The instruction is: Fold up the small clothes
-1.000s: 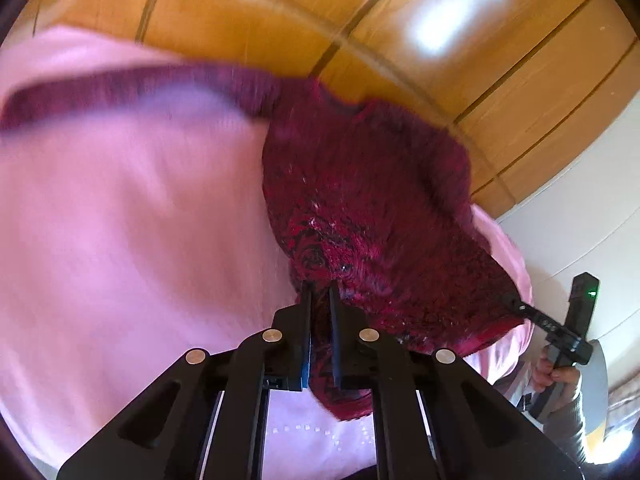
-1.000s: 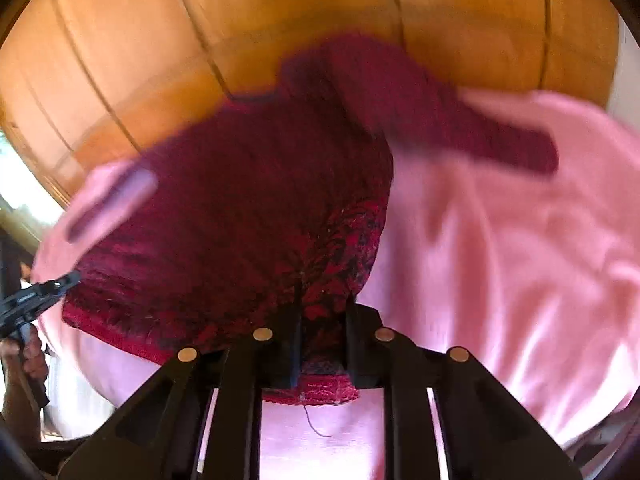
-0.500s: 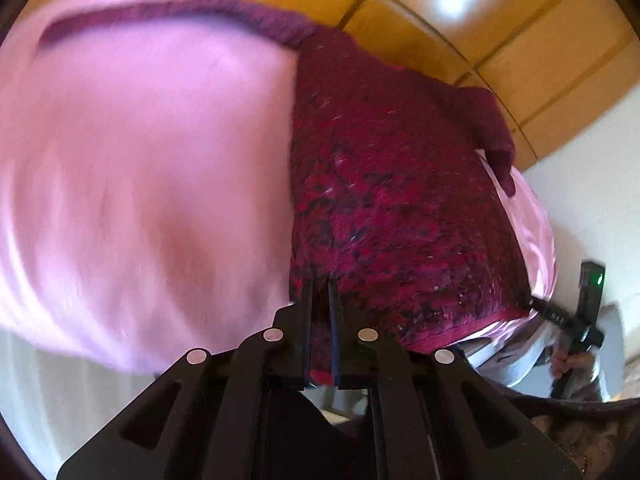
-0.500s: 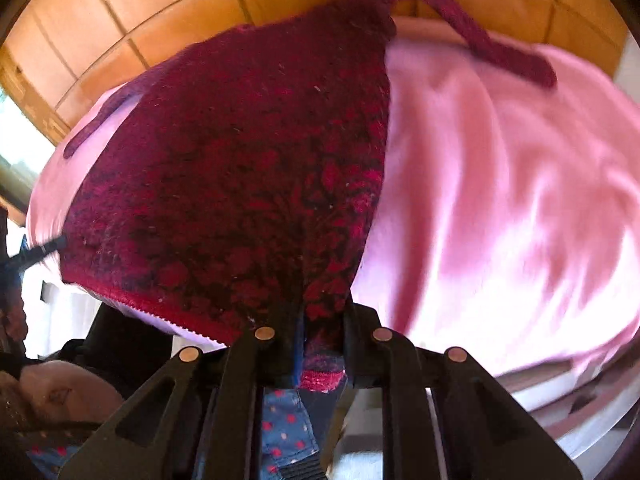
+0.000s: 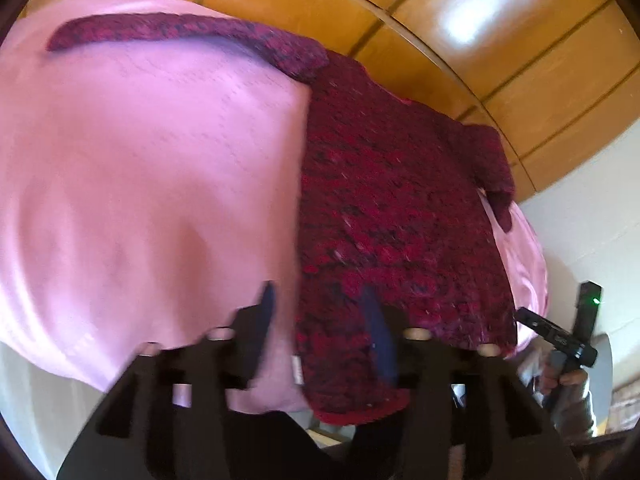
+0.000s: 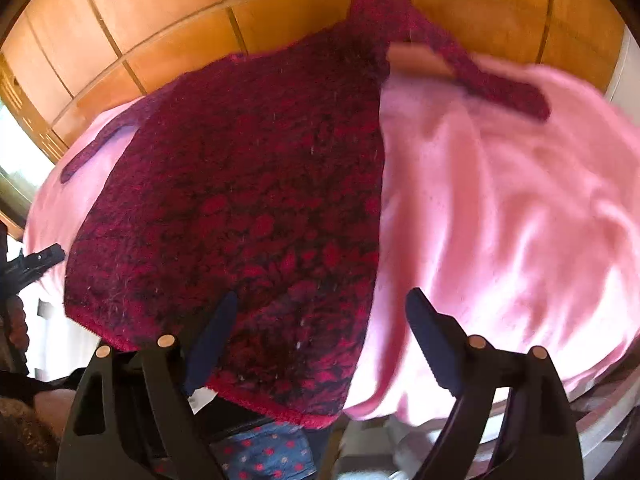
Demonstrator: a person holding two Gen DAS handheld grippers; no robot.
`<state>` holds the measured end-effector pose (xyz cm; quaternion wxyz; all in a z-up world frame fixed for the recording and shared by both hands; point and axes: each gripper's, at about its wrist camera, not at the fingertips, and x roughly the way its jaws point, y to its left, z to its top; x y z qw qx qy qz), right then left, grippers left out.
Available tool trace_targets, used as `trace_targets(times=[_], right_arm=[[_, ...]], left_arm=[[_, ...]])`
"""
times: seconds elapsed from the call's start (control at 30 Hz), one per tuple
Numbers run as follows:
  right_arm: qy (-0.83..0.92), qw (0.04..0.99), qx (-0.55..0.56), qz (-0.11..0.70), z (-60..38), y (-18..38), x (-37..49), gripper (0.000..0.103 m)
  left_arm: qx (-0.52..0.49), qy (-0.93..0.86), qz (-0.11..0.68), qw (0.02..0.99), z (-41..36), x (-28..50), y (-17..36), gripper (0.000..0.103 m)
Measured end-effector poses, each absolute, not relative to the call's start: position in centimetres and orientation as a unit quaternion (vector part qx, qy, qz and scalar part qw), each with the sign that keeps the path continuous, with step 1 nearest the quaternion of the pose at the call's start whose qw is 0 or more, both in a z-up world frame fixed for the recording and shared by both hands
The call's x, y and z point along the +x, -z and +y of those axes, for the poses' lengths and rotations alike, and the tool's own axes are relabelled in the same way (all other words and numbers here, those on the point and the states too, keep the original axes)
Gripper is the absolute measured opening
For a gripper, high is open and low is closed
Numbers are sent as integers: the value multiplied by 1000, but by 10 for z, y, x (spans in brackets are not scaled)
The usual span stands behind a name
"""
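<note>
Maroon knit sweater (image 5: 392,216) lies flat on pink cloth (image 5: 152,184); my left hand-held gripper (image 5: 320,320) and right hand-held gripper (image 6: 320,316) just opened, hem released; folding next.

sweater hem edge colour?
Solid bright red band on the sweater hem; clearest in right wrist view.

No legible text or labels

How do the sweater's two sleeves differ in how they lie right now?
In the right wrist view, one sleeve stretches out straight and long across the pink cover; the other sleeve looks shorter and lies nearer the cover's edge. The first starts high at the shoulder against the wood panelling; the second sits lower. Both are the same dark red knit as the sweater.
</note>
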<state>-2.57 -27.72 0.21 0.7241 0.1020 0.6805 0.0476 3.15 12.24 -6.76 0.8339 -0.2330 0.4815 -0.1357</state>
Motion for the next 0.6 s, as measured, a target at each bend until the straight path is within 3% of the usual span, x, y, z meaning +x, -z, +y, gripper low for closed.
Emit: trace_targets(times=[0.03, 0.07, 0.1, 0.13, 0.17, 0.2, 0.43, 0.6], right_arm=[[-46, 719, 109, 685, -279, 3, -28, 83], [-47, 707, 119, 696, -279, 13, -34, 68], [-52, 696, 126, 705, -277, 19, -39, 48], [-61, 690, 131, 709, -279, 21, -43, 43], [-68, 695, 129, 704, -275, 20, -45, 29], [-74, 701, 119, 699, -271, 15, -45, 19], [-118, 751, 140, 635, -284, -54, -31, 15], [-111, 688, 72, 713, -269, 4, -54, 15]], left_arm=[[-229, 150, 491, 827, 115, 28, 74, 50], [-227, 159, 499, 821, 111, 27, 78, 46], [-217, 170, 510, 815, 101, 27, 82, 39], [-192, 166, 507, 823, 93, 24, 82, 28], [-178, 166, 504, 829, 89, 24, 79, 11], [-181, 174, 497, 831, 89, 24, 74, 11], [-202, 182, 453, 849, 121, 14, 31, 8], [-175, 162, 513, 824, 107, 10, 71, 8]])
